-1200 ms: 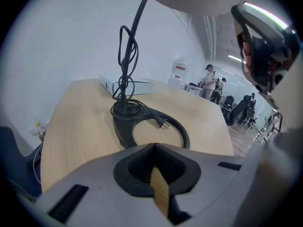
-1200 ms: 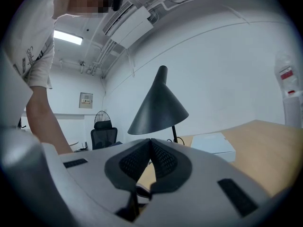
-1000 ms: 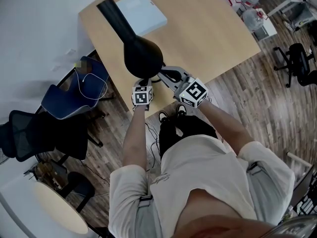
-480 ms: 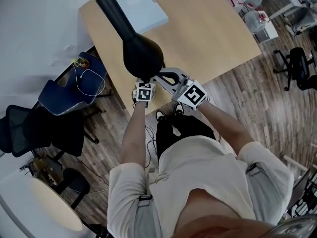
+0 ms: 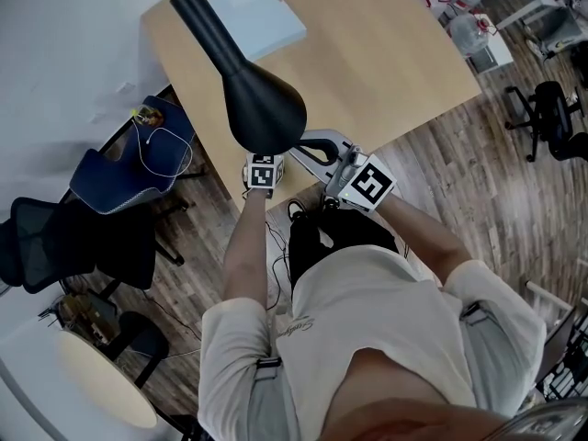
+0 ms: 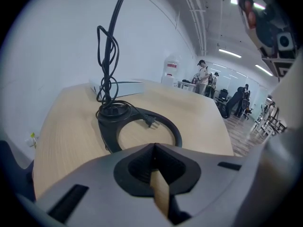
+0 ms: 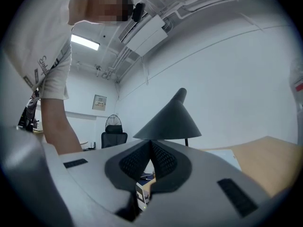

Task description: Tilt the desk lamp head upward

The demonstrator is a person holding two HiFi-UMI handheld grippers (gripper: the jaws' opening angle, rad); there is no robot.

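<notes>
In the head view the black cone-shaped desk lamp head hangs over the near edge of the wooden table, its neck running up-left. My left gripper reaches under the head with its tips hidden there. In its own view the left gripper is shut and empty, facing the lamp's ring base and coiled cord. My right gripper sits at the head's right rim. It is shut, with the lamp head just beyond its tips.
A flat white box lies at the table's far side. A blue chair and a black office chair stand left of the table. Water bottles sit on the floor at upper right. People stand far off.
The lamp head has swung, showing larger and nearer the camera. My right gripper has shifted slightly right and toward me. The left gripper has stayed under the head.
</notes>
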